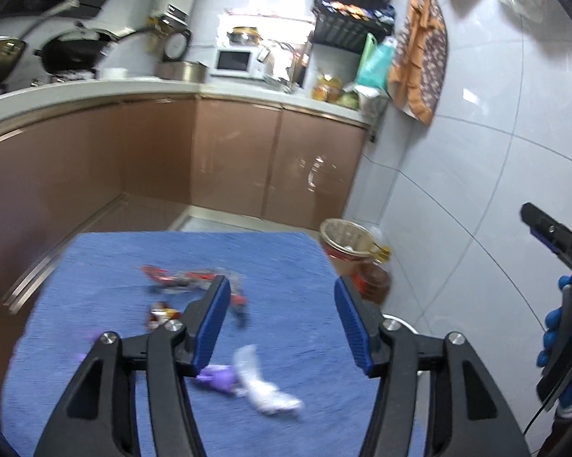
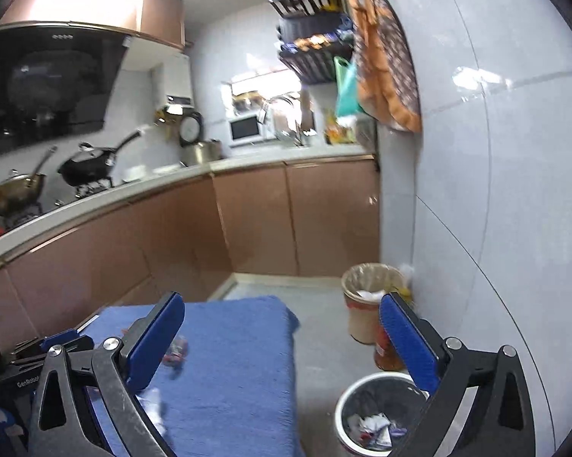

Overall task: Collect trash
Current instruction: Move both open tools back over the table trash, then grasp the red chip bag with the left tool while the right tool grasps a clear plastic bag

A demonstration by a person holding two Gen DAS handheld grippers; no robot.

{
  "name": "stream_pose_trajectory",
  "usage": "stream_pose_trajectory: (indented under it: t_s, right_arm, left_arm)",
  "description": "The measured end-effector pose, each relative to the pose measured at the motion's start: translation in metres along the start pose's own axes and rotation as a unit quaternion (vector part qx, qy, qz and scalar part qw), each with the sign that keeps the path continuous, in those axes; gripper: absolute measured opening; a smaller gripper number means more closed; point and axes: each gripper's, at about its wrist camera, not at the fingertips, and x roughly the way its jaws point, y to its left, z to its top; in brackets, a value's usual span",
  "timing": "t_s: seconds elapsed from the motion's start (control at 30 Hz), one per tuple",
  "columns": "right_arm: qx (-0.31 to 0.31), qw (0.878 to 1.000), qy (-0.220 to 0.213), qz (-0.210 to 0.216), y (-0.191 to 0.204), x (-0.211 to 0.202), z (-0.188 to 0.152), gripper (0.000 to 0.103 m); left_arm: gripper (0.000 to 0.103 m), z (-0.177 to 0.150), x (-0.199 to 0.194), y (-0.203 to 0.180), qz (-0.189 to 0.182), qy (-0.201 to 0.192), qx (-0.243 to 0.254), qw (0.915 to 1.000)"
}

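Observation:
Trash lies on a blue cloth (image 1: 293,266): a red wrapper (image 1: 171,278), a small red-white wrapper (image 1: 162,312), a purple wrapper (image 1: 219,377) and a white crumpled wrapper (image 1: 263,388). My left gripper (image 1: 282,304) is open and empty, above the wrappers. My right gripper (image 2: 282,318) is open and empty, over the cloth's right edge (image 2: 282,342) and the floor; it also shows in the left wrist view (image 1: 545,228). A white bin (image 2: 377,415) with a dark liner and wrappers inside sits on the floor below the right gripper.
A tan lined bin (image 2: 366,297) and a bottle (image 2: 385,350) stand by the tiled wall (image 2: 476,228). Brown cabinets (image 1: 229,160) and a counter with woks, a pot and a microwave (image 1: 234,61) lie beyond the cloth.

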Motion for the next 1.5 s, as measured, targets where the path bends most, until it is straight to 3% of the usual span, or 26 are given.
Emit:
stream_pose_trajectory:
  t_s: [0.4,0.73,1.0,1.5]
  right_arm:
    - [-0.022,0.995,-0.061,0.073,0.040,-0.041,0.020,0.103]
    - [-0.042,0.991,-0.064,0.106,0.064,-0.056,0.023,0.103]
    - [-0.064,0.990,-0.024,0.124,0.079,-0.040,0.009,0.103]
    - [-0.090,0.970,0.117,0.194,0.098,0.038,-0.051,0.103]
  left_arm:
    - [0.066,-0.001,-0.103,0.081,0.088,-0.059,-0.037,0.9937]
    - [0.066,-0.013,-0.136,0.101,0.106,-0.067,-0.049,0.9909]
    - [0.066,-0.022,-0.118,0.104,0.096,-0.044,-0.047,0.9933]
    - [0.066,-0.033,-0.026,0.108,0.068,0.044,-0.041,0.9959]
